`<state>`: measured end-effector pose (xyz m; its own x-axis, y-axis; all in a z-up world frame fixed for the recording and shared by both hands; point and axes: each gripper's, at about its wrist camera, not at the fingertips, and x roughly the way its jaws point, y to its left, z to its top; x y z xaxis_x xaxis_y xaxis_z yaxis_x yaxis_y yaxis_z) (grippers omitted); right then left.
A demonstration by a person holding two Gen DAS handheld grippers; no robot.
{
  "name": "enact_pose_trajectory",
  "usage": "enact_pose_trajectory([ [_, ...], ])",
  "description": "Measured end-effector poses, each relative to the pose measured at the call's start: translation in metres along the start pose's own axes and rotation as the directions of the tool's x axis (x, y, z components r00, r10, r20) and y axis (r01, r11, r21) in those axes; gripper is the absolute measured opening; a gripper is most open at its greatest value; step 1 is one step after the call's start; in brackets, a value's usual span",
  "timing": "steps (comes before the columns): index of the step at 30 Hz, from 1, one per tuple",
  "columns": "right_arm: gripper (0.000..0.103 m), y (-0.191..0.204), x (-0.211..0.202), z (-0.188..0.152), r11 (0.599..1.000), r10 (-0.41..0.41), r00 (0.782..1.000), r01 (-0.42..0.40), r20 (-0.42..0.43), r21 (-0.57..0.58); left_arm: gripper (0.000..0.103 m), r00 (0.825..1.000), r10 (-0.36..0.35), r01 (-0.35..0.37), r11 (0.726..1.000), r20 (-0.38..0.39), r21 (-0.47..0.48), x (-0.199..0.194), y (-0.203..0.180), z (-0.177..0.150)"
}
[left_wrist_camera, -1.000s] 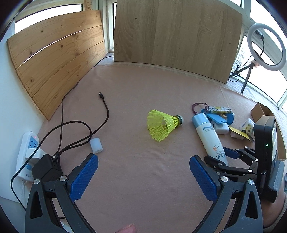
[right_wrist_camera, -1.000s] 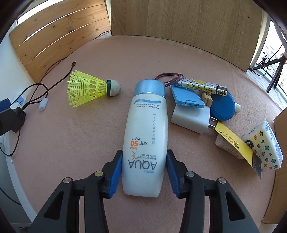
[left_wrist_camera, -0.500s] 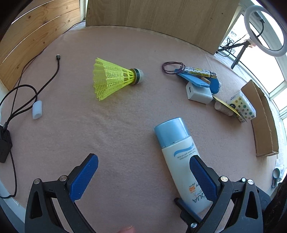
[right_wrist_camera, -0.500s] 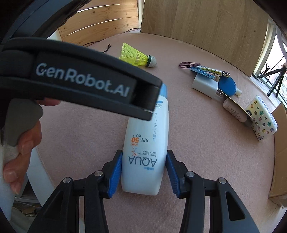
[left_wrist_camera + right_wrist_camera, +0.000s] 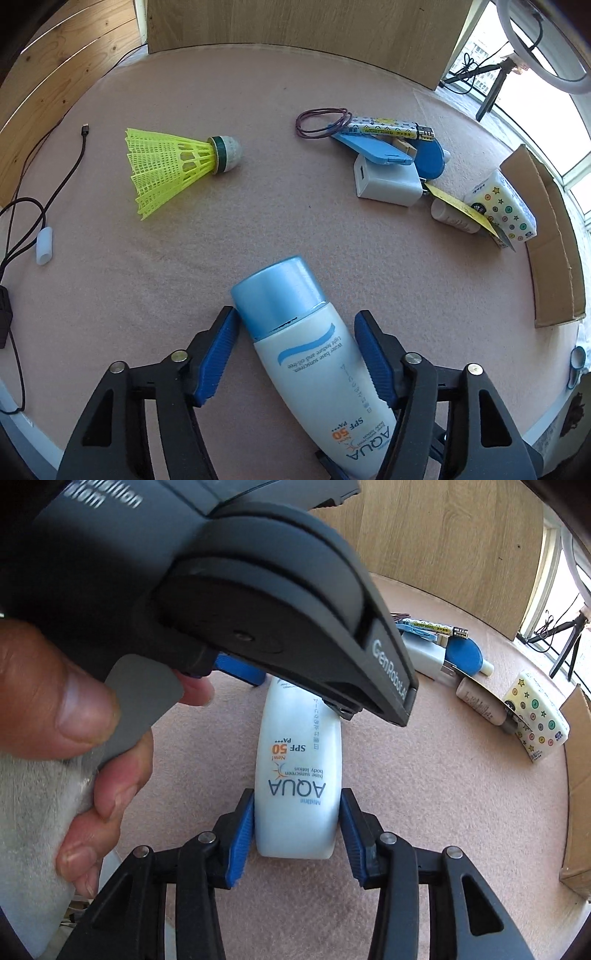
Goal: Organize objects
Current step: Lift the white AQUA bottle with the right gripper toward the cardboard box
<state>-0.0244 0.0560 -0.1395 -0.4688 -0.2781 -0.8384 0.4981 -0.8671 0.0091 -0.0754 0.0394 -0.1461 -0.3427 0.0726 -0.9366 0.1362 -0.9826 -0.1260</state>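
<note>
A white AQUA sunscreen bottle (image 5: pixel 314 365) with a blue cap is held above the pink table cloth. My right gripper (image 5: pixel 297 840) is shut on the bottle's (image 5: pixel 297 775) base. My left gripper (image 5: pixel 295 354) has narrowed around the cap end; its left pad touches the cap, its right pad stands a little off the bottle. In the right wrist view the left gripper's body (image 5: pixel 258 572) and the hand holding it hide the cap. A yellow shuttlecock (image 5: pixel 173 166) lies to the far left.
A cluster lies at the far right: hair tie (image 5: pixel 321 122), patterned lighter (image 5: pixel 388 129), blue case (image 5: pixel 373 147), white charger (image 5: pixel 388 181), small tube (image 5: pixel 454 221), star-print tissue pack (image 5: pixel 502 210). A cardboard box (image 5: pixel 550 243) lines the right edge. Black cable (image 5: pixel 70 162) lies left.
My right gripper lifted the bottle toward me. My left gripper swung over from the left, moved onto the cap end and narrowed from wide open.
</note>
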Motion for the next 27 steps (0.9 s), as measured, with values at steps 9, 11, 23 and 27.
enact_pose_trajectory([
  [9,0.04,0.001,-0.008,0.002,0.999,0.014,0.998,-0.016,0.058,0.035,0.062,1.0,0.003,-0.003,1.0,0.008,0.011,-0.014,-0.016,0.002],
  [11,0.04,0.001,-0.016,0.006,0.999,0.018,0.996,-0.022,0.084,0.044,0.062,0.999,0.015,-0.016,1.0,0.036,0.024,-0.028,-0.022,0.004],
  [23,0.04,-0.005,-0.071,0.041,0.999,0.007,0.974,-0.017,0.225,0.042,0.062,0.98,0.027,-0.039,0.998,0.195,0.058,-0.117,-0.008,0.029],
  [27,0.04,-0.015,-0.08,0.044,0.999,0.003,0.97,-0.014,0.242,0.043,0.062,0.978,0.024,-0.038,0.997,0.21,0.062,-0.128,-0.013,0.031],
])
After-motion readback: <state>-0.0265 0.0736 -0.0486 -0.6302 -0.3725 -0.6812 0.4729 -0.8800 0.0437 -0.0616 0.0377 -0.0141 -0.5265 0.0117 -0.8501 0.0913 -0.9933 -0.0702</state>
